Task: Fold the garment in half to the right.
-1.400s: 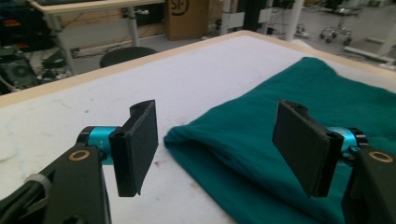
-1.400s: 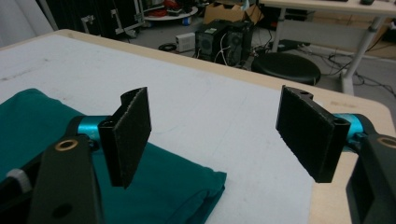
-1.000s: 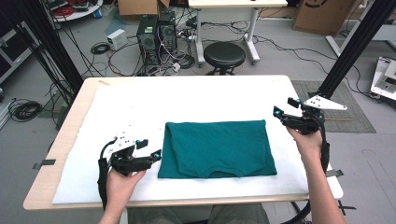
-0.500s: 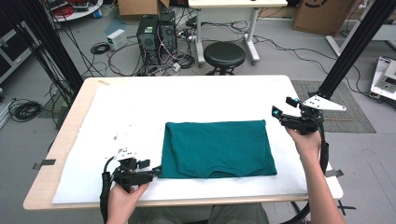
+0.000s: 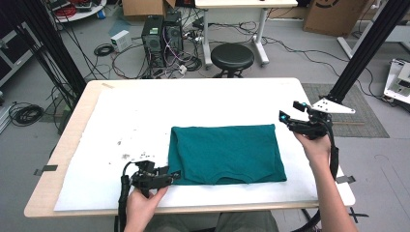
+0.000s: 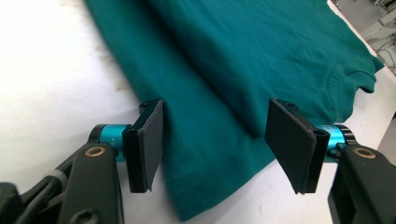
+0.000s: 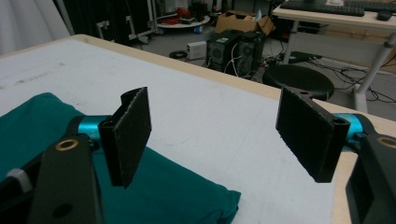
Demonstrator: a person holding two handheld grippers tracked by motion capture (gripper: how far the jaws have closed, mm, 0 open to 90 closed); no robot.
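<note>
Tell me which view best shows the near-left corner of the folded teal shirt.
The left gripper view: the teal shirt corner lies between that left gripper's open jaws, hem stitching visible. The high view shows the whole shirt but the corner small. The right gripper view catches a different corner, at the right gripper.

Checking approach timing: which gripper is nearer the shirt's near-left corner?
Left. The left gripper has its open jaws astride that corner of the green shirt; the right gripper hovers open by the far-right corner.

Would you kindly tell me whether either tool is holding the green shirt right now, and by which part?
Nothing is held: the left tool is open around the shirt corner; the right tool is open.
</note>
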